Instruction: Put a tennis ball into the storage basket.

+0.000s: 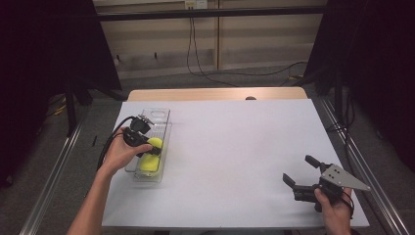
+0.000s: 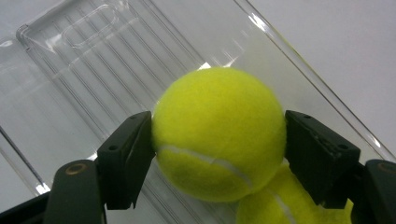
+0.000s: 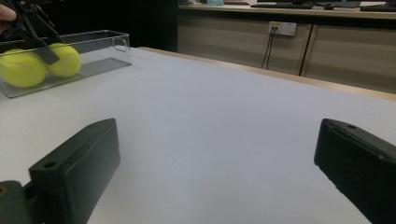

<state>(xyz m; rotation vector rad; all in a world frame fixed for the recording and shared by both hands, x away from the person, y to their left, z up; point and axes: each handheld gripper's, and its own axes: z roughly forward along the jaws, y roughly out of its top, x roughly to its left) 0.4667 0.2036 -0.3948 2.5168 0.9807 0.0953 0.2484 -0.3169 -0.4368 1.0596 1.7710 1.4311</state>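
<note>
My remote lab bay: black curtains (image 1: 44, 49), rail frame (image 1: 210, 13), wall socket (image 3: 282, 28) with dangling cables (image 1: 193, 44), white-covered surface (image 1: 235, 147).

In the left gripper view, the second tennis ball (image 2: 289, 205) at five o'clock is cut off by the bottom edge and partly hidden behind the gripped tennis ball (image 2: 219, 133). The clear tray (image 2: 93, 60) runs past the frame at nine o'clock.

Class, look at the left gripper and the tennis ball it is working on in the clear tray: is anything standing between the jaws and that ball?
Nothing visible. The left gripper is shut on the tennis ball, pads touching both its sides. A second ball lies close beside it in the clear tray.
</note>
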